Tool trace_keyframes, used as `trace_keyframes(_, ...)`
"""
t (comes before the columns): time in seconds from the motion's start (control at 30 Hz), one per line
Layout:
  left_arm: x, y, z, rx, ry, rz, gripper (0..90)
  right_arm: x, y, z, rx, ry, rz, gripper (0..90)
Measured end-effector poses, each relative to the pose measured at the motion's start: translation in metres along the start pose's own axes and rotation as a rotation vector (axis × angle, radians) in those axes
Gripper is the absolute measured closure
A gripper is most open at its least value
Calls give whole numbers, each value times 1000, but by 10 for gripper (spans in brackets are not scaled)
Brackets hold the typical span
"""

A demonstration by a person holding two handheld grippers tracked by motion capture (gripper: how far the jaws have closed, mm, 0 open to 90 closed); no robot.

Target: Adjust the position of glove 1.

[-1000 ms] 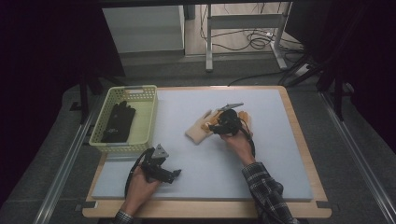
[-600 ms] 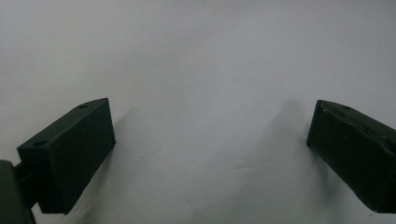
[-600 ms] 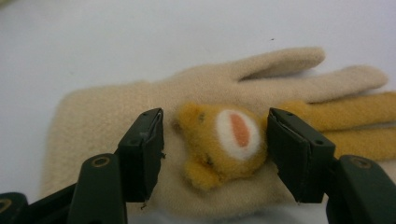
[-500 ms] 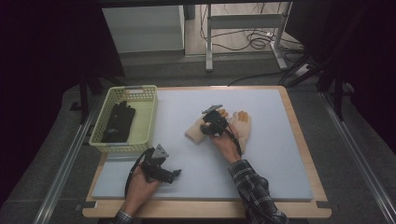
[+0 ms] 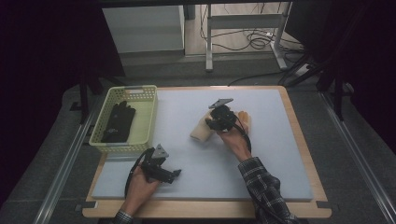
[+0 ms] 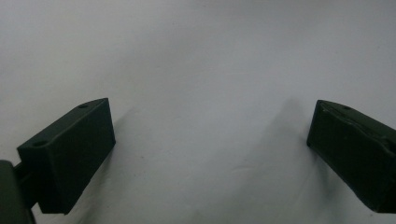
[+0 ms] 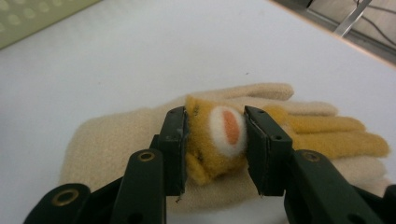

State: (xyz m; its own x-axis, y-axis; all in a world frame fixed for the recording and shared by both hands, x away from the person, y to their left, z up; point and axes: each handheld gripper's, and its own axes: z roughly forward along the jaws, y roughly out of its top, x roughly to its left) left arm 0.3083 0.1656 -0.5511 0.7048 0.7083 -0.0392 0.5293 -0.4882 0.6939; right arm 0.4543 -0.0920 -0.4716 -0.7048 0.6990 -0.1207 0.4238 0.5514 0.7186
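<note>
wooden-rimmed table (image 5: 299,140) under a smooth pale grey mat (image 5: 187,116), matte and unmarked; dark surroundings, cables on the floor beyond.

item: beige fleece glove (image 7: 140,135), soft napped fabric, flat mitten-like cuff and rounded fingers, lying on the mat near its middle; in the high view it sits at (image 5: 201,131), partly under the right hand.

item: mustard-yellow fleece glove (image 7: 322,128), same fuzzy knit, fingers splayed over the beige one; bears a round white patch with an orange oval centre (image 7: 228,125). no lettering readable.

item: right gripper (image 7: 215,140), black hard plastic, flat rectangular pads with small screw holes; its jaws have just been closing and now pinch a bunched fold of the yellow glove, patch facing up between them. seen from above at (image 5: 215,122).

item: left gripper (image 6: 210,154), black blocky pads with bevelled ends, spread wide with bare mat between; rests low at the near left of the mat (image 5: 173,175).

item: pale yellow-green plastic basket (image 5: 145,122), perforated lattice walls, rectangular, at the table's left edge.

item: black glove (image 5: 117,122), dark knit, lying inside the basket.
</note>
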Motion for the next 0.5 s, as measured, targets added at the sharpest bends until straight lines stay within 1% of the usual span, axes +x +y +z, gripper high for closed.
trace_keyframes(0.13,0,0,0,2,0,0,9,-6,2,-17,-8,-2,-22,608)
trace_keyframes(0.27,0,0,0,0,-1,-2,9,-17,-1,-36,-11,-7,-45,608)
trace_keyframes(0.43,0,0,0,1,0,-2,9,-35,-11,-57,-20,38,-49,608)
trace_keyframes(0.5,0,0,0,1,-1,-2,9,-42,-16,-63,-19,46,-63,608)
